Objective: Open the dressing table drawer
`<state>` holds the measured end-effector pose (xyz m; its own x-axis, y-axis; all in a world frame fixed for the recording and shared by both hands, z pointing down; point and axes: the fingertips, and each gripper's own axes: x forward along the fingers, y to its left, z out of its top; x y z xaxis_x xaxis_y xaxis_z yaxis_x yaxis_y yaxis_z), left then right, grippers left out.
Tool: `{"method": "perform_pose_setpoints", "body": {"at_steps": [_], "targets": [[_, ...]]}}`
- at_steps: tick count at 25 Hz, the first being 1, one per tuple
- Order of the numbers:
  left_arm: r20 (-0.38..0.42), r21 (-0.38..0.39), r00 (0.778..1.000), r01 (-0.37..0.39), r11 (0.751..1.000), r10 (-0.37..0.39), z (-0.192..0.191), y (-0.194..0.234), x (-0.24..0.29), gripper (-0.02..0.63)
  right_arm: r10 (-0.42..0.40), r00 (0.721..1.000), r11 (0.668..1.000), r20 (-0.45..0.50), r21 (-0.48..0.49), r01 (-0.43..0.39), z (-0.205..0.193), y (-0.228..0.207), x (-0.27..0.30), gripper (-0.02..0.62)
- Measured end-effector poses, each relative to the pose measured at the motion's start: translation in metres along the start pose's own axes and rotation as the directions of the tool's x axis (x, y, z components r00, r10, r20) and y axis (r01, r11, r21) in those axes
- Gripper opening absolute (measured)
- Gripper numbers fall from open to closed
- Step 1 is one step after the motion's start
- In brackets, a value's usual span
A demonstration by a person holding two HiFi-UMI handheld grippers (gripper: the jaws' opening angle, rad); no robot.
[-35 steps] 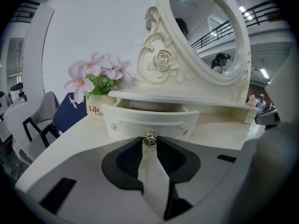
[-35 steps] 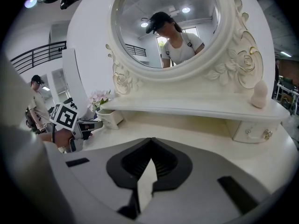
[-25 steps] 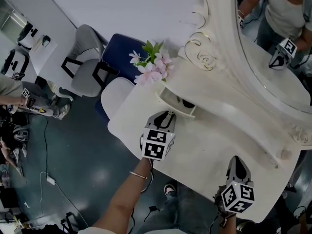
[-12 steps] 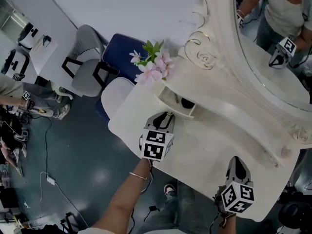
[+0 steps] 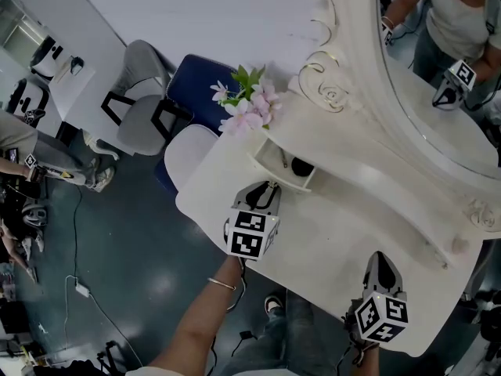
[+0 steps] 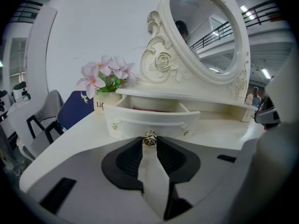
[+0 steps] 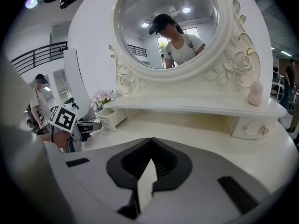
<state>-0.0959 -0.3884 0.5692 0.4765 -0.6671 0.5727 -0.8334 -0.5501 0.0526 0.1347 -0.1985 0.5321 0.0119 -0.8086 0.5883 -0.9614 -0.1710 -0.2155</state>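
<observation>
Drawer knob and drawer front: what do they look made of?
Drawer knob: probably metal, with a shiny gold finish, ornate moulding and bright glints. Drawer front: painted wood or moulded resin, in a smooth cream semi-gloss with soft highlights; the pictures don't settle which.

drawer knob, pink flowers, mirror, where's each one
drawer knob (image 6: 149, 138): left gripper view, its gold centre
pink flowers (image 6: 90, 73): left gripper view, a left bloom
mirror (image 6: 205, 28): left gripper view, the glass

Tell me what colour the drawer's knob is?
Shiny gold: the knob stands out against the cream drawer front. The left gripper view shows it best.
</observation>
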Motion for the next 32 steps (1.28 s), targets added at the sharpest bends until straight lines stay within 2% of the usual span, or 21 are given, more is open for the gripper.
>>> {"method": "perform_pose_setpoints", "body": {"at_steps": [29, 32], "targets": [[0.006, 0.003, 1.000, -0.017, 1.000, 0.017, -0.0007, -0.0001, 0.0027, 0.109, 0.015, 1.000, 1.000, 0.001, -0.018, -0.015, 0.0048, -0.0067, -0.0005, 0.008], [0.022, 0.002, 1.000, -0.007, 1.000, 0.007, 0.0017, -0.0018, 0.0024, 0.131, 0.022, 1.000, 0.999, 0.007, -0.027, -0.021, 0.0080, -0.0041, -0.0034, 0.008]]}}
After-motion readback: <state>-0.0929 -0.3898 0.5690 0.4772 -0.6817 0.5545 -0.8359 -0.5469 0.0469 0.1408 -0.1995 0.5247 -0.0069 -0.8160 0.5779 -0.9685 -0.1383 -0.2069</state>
